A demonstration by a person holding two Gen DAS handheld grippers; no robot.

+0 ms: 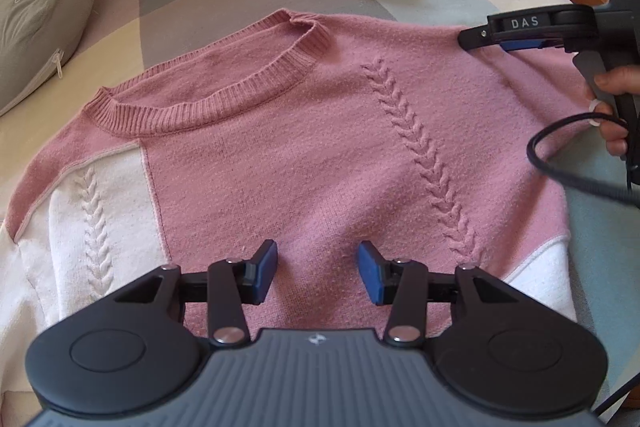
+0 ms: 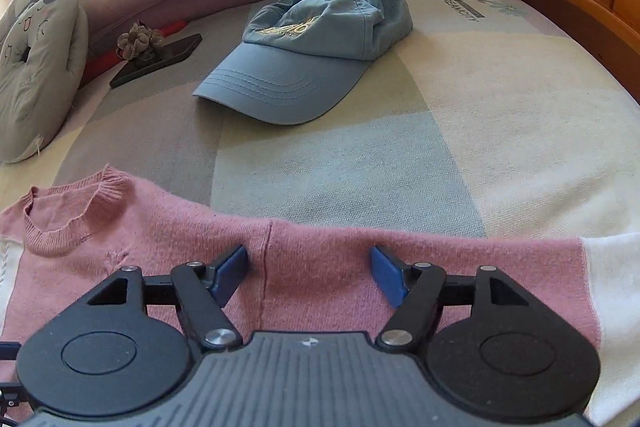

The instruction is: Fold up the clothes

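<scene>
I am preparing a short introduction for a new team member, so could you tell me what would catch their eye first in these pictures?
The pink and white sweater dominates, spread flat on the bed with its ribbed collar toward the far side. Beyond it lies a blue cap, with a grey cushion at the far left. The left gripper hovers open over the sweater's middle, while the right gripper, also open, is at its shoulder edge.

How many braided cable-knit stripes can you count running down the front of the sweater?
2: a pink braid right of the neckline, and a white braid on the white panel at left. The left gripper may hide others.
</scene>
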